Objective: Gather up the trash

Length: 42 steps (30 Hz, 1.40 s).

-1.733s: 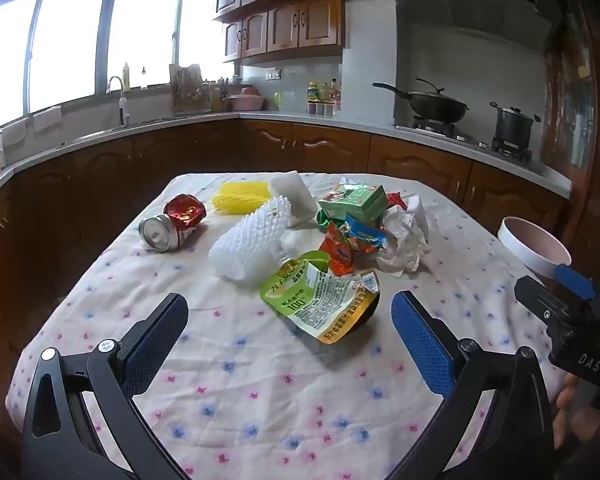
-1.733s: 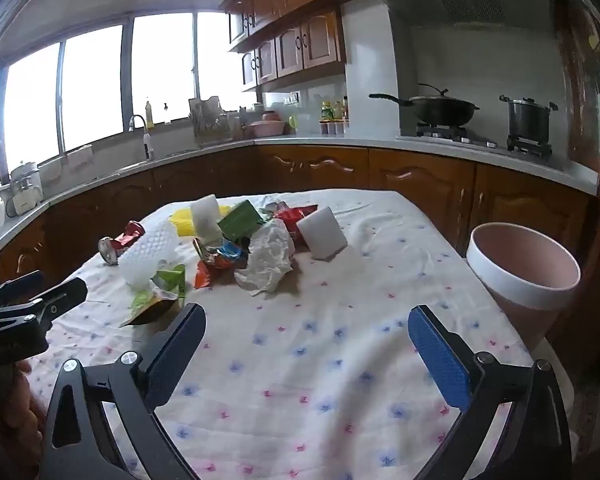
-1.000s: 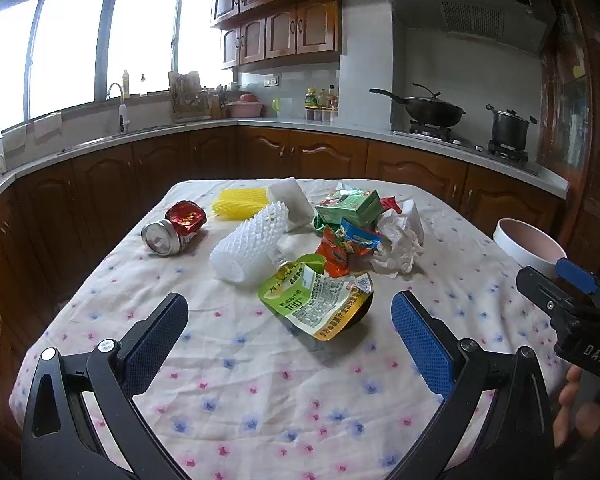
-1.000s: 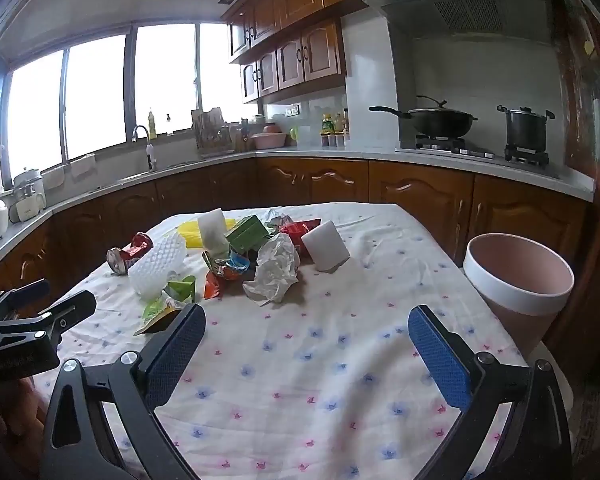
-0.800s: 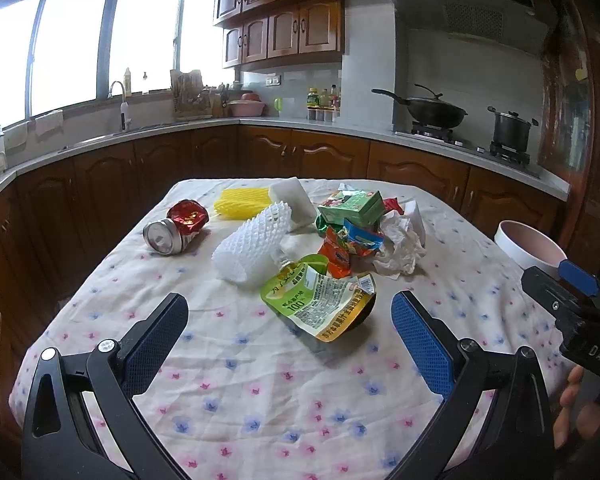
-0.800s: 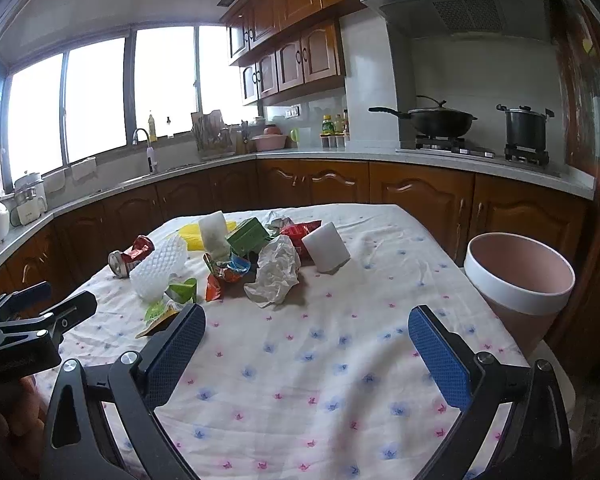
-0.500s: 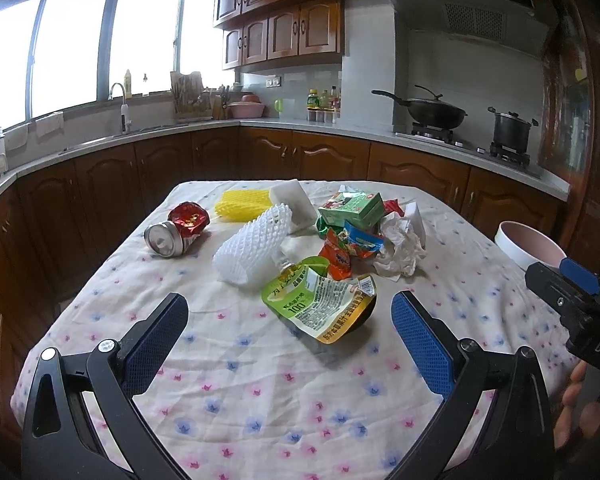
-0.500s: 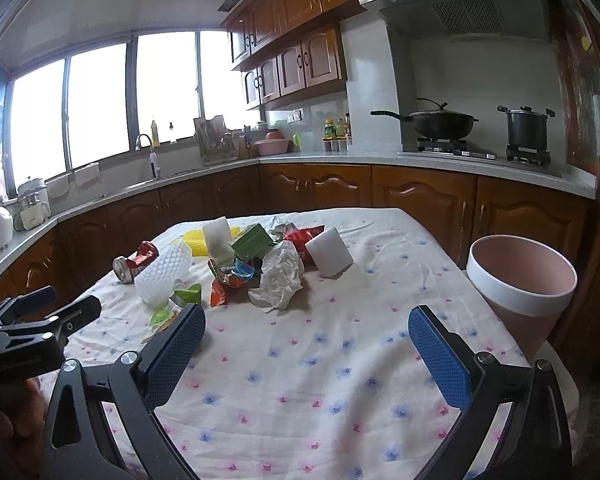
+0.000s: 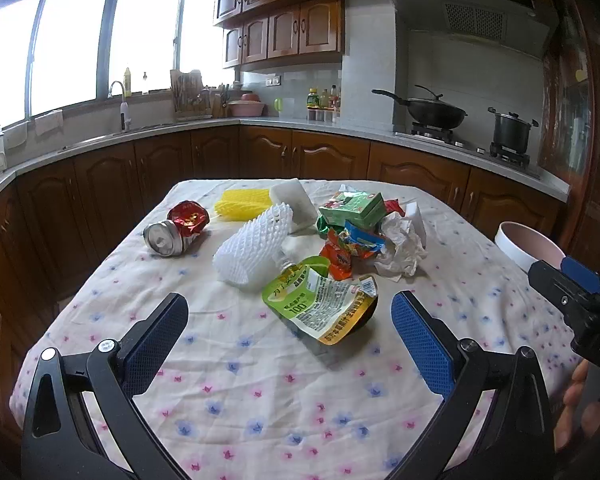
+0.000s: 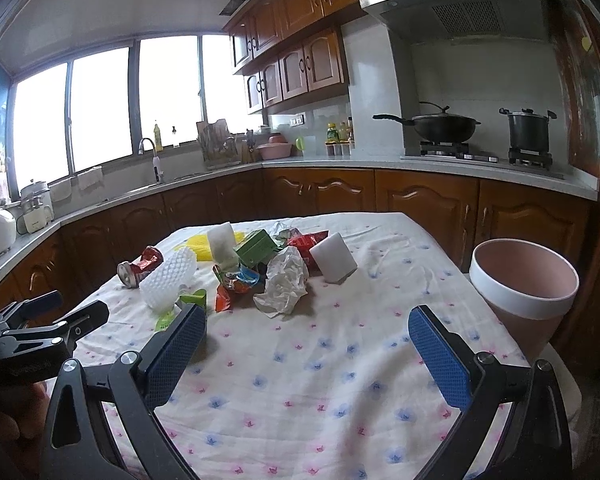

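Observation:
Trash lies heaped on the flowered tablecloth (image 9: 260, 392): a green drink pouch (image 9: 320, 306), a white foam net sleeve (image 9: 252, 246), a crushed red can (image 9: 176, 228), a yellow foam net (image 9: 242, 202), a green carton (image 9: 356, 208), colourful wrappers (image 9: 346, 246), crumpled white paper (image 9: 400, 248) and a white sponge block (image 10: 334, 258). My left gripper (image 9: 288, 334) is open, empty, just short of the pouch. My right gripper (image 10: 306, 340) is open and empty over bare cloth. A pink bin (image 10: 524, 296) stands beside the table's right edge.
Dark wood cabinets and a grey counter (image 9: 340, 126) ring the table. A wok (image 9: 432, 114) and a pot (image 9: 510, 130) sit on the stove, and a sink tap (image 9: 120, 100) stands under the windows. A hand (image 9: 576, 412) holds the other gripper at the right.
Both grippers have lifted and drawn back slightly, so the trash pile sits a bit lower and farther in each view. Both stayed open; nothing on the table moved.

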Motion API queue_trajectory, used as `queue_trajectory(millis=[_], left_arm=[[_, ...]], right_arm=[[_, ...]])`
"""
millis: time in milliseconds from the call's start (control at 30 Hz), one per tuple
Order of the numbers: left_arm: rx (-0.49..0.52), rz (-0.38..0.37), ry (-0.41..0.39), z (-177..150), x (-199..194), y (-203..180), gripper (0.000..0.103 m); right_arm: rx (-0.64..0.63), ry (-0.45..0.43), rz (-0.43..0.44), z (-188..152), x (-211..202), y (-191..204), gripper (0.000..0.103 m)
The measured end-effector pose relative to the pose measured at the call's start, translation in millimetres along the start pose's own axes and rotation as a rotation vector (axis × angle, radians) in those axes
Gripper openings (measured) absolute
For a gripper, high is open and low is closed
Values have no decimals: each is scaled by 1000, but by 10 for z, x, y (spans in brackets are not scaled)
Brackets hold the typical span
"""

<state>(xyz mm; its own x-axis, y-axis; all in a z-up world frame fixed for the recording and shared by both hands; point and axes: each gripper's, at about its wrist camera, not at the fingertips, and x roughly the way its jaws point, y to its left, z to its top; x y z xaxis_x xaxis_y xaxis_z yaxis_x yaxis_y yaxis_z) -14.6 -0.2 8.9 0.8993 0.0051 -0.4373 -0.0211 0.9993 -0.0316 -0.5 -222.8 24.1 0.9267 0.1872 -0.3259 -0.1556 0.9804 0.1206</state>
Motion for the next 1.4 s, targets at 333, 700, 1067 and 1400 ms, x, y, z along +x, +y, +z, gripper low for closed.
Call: queue_trajectory(millis=[333, 700, 1067, 1400], left_arm=[[-3, -5, 8, -5, 19, 11, 103], [-27, -1, 45, 87, 187, 134, 103], [-50, 20, 111, 291, 562, 336, 103], [-4, 34, 213, 538, 1121, 434, 91]], right_arm=[[-1, 7, 1, -10, 28, 11, 102], [-8, 23, 21, 42, 163, 19, 102], [41, 72, 73, 180, 423, -77, 102], [110, 223, 143, 372, 1044, -142, 82]])
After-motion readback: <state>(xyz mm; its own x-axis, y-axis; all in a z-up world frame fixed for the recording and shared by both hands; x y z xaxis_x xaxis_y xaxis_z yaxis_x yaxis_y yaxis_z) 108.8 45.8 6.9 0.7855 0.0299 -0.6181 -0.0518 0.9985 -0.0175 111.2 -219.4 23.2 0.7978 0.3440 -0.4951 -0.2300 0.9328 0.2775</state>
